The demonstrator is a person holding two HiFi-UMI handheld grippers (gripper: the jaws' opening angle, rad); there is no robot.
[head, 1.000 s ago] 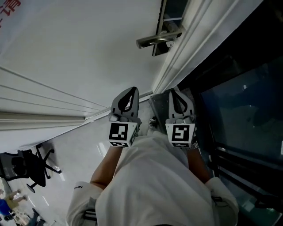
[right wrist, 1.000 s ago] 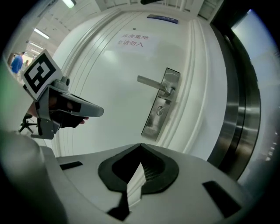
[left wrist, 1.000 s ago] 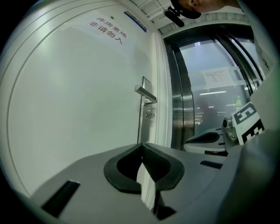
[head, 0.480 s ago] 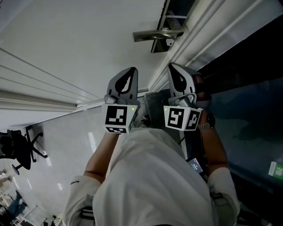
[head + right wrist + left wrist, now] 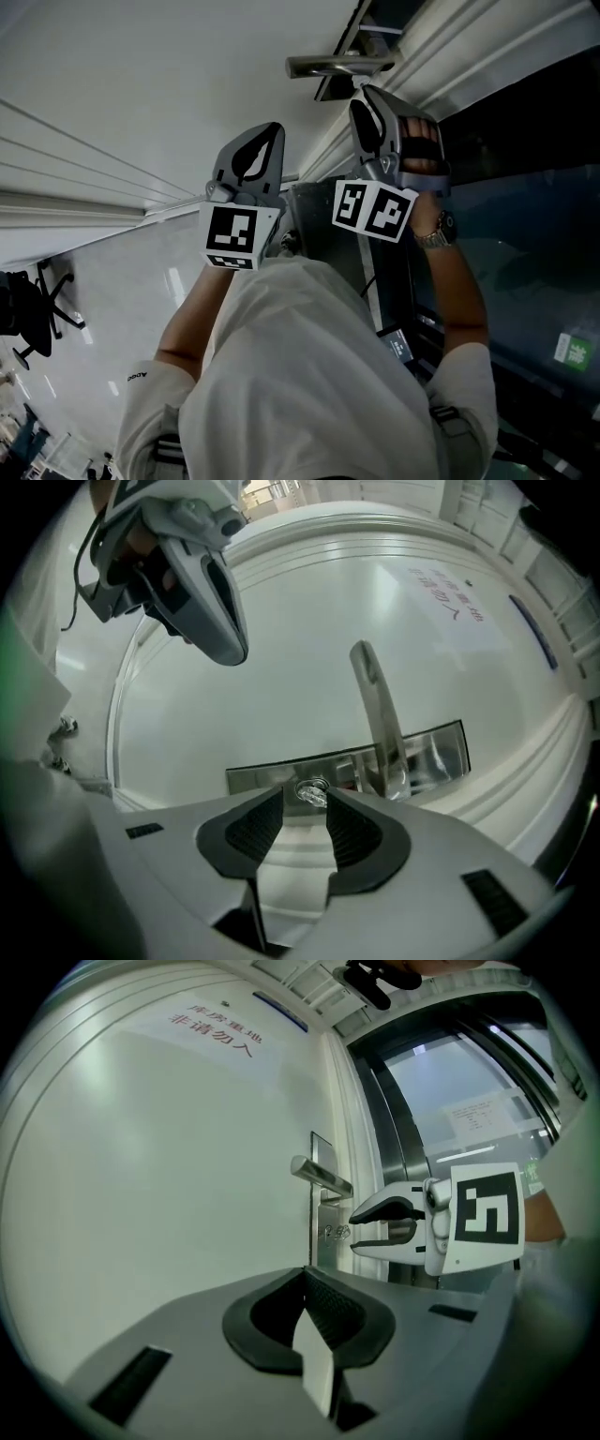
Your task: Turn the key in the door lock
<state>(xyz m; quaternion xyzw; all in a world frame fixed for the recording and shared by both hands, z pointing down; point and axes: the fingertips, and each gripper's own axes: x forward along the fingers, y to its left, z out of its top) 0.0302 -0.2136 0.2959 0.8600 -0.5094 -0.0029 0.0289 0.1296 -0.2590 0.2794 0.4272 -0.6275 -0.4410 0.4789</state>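
My right claw [image 5: 302,805] has just been opening, and its two pads stand apart with nothing between them. The key [image 5: 314,790] is a tiny shiny bit that sticks out of the lock plate [image 5: 262,775] on the white door [image 5: 281,639]. It sits just beside the foot of the handle [image 5: 377,705]. It shows just past my right tips, in line with the gap, but I am not touching it. My left claw [image 5: 307,1288] is clenched on nothing and waits off to the side, pointing along the door. I think the key is hard metal, thin and very light. It looks smooth, so it may slip if I only pinch it a little. It is stuck in its hole, so it will not fall, but it will push back when I twist. I think the best place to hold is the flat head, with one pad on each flat side. I should go in straight, squeeze tight, and then roll my wrist slowly. If I grab only the edge or push sideways, the key may slide out of my pads or bend.
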